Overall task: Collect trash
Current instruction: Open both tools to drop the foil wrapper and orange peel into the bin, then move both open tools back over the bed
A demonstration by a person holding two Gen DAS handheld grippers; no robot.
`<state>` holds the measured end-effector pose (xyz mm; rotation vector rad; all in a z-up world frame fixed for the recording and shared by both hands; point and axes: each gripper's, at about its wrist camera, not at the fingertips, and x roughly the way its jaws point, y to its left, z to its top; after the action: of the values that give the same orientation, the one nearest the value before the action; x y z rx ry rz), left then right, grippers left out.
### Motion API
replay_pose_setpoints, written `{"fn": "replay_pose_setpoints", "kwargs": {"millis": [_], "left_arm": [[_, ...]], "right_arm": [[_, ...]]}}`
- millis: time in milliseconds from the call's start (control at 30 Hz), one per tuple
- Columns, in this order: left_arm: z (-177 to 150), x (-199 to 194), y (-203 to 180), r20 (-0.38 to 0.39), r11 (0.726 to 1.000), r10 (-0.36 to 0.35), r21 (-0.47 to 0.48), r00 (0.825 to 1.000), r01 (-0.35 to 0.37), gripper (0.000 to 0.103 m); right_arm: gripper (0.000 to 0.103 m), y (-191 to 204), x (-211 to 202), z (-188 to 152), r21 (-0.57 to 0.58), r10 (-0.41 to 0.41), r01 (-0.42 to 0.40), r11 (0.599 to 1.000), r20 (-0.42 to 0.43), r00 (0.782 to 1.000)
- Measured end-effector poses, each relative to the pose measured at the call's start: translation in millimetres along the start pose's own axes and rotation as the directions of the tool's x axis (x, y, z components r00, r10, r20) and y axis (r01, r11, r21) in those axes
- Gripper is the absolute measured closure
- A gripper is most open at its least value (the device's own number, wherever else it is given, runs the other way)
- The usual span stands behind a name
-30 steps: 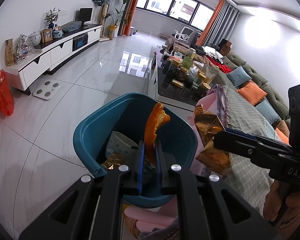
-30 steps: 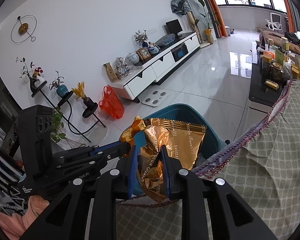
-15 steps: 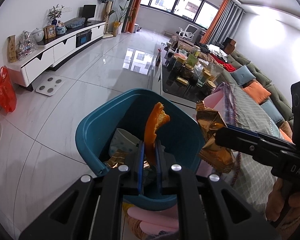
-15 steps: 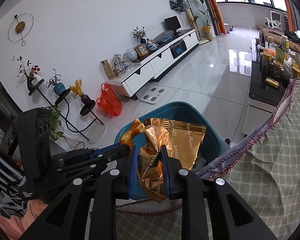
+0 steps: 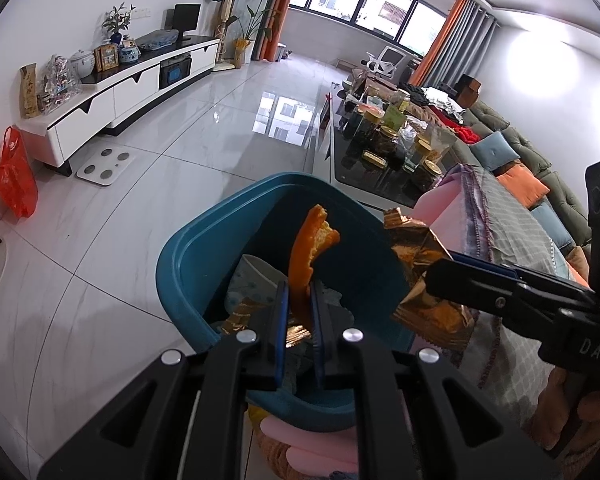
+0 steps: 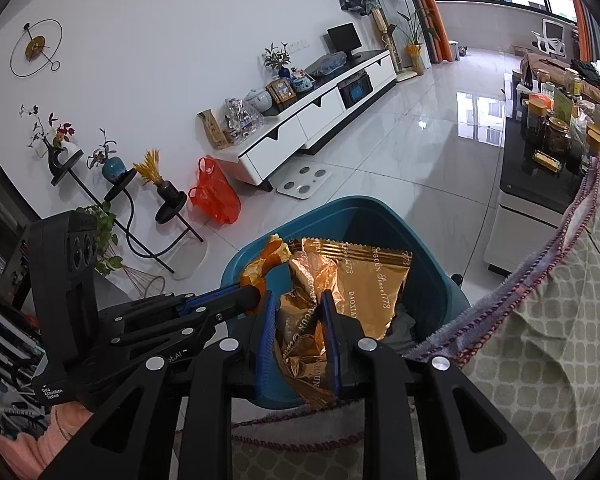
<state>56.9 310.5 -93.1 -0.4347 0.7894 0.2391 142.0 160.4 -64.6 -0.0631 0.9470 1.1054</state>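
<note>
Both pieces of trash hung over the bin, not yet dropped.

The orange peel (image 5: 306, 258) stood pinched in the left gripper (image 5: 299, 300) directly above the teal bin (image 5: 188, 272) — its jaws nearly closed on it. The gold wrapper (image 6: 352, 292) was clamped in the right gripper (image 6: 298, 320), near the bin's rim beside the cloth-covered surface (image 6: 560, 320). Over the last second little had changed: the bin had drawn slightly closer under both, neither grip loosened — release looked next.
</note>
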Motion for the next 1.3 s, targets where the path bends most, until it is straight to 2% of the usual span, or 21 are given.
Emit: {"fn": "replay_pose_setpoints", "kwargs": {"millis": [400, 433, 467, 500, 533, 600, 633, 700, 867, 900, 933, 967, 1067, 1200, 1300], "left_arm": [[2.9, 12.7, -3.8, -0.015, 1.000, 0.027, -0.010, 1.000, -0.027, 0.090], [3.4, 13.5, -3.9, -0.016, 1.000, 0.026, -0.009, 1.000, -0.026, 0.086], [3.6, 14.2, -3.8, -0.021, 1.000, 0.017, -0.013, 1.000, -0.018, 0.074], [3.6, 13.1, -3.1, -0.019, 1.000, 0.015, -0.020, 1.000, -0.015, 0.067], [2.0, 12.0, -3.6, -0.011, 1.000, 0.021, -0.020, 1.000, -0.021, 0.061], [2.2, 9.4, -3.2, 0.001, 1.000, 0.019, -0.013, 1.000, -0.019, 0.061], [2.1, 7.9, -3.2, 0.005, 1.000, 0.016, -0.014, 1.000, -0.016, 0.059], [1.0, 4.0, -2.0, 0.017, 1.000, 0.022, -0.018, 1.000, -0.021, 0.051], [-3.5, -10.8, -0.1, 0.065, 1.000, 0.019, -0.006, 0.998, -0.018, 0.031], [-5.6, -17.3, -2.0, 0.084, 1.000, 0.020, 0.004, 0.996, -0.020, 0.028], [-6.2, -22.2, -2.3, 0.098, 1.000, 0.021, 0.010, 0.995, -0.022, 0.020], [-8.6, -30.1, -4.4, 0.123, 1.000, 0.017, 0.018, 0.992, -0.020, 0.012], [-16.6, -54.4, -13.9, 0.197, 0.999, 0.005, 0.052, 0.980, -0.015, 0.003], [-24.9, -78.6, -31.4, 0.271, 0.995, -0.010, 0.097, 0.962, -0.017, 0.003], [-34.4, -95.5, -51.0, 0.326, 0.994, -0.025, 0.108, 0.945, -0.011, 0.003]], "right_arm": [[0.077, 0.0, 13.3, 6.9, 0.007, -0.019, 0.019, 1.000, -0.032, 0.999], [0.077, -0.3, 13.9, 7.3, 0.009, -0.024, 0.025, 1.000, -0.033, 0.999], [0.076, -1.2, 14.8, 7.3, 0.015, -0.030, 0.030, 0.999, -0.036, 0.999], [0.070, -2.1, 14.7, 7.2, 0.023, -0.034, 0.035, 0.999, -0.035, 0.999], [0.069, -1.8, 13.9, 6.9, 0.025, -0.035, 0.036, 0.999, -0.030, 0.999], [0.067, -3.5, 11.4, 6.8, 0.031, -0.038, 0.039, 0.999, -0.022, 0.999], [0.062, -4.2, 10.6, 6.3, 0.033, -0.039, 0.040, 0.999, -0.018, 0.999], [0.057, -6.0, 7.4, 5.8, 0.039, -0.044, 0.044, 0.998, -0.010, 0.999], [0.055, -8.1, -15.3, 0.5, 0.049, -0.046, 0.043, 0.998, 0.048, 0.998], [0.051, -7.4, -22.4, -1.5, 0.046, -0.051, 0.048, 0.998, 0.065, 0.997], [0.046, -6.9, -32.6, -5.3, 0.042, -0.063, 0.059, 0.997, 0.089, 0.994], [0.044, -6.4, -42.3, -9.2, 0.037, -0.072, 0.068, 0.997, 0.110, 0.991], [0.032, -5.0, -72.3, -22.0, 0.027, -0.113, 0.110, 0.994, 0.180, 0.977], [0.009, 1.7, -117.3, -45.2, 0.012, -0.194, 0.199, 0.980, 0.294, 0.936], [0.006, 3.5, -146.8, -63.3, 0.024, -0.246, 0.255, 0.967, 0.364, 0.898]]}}
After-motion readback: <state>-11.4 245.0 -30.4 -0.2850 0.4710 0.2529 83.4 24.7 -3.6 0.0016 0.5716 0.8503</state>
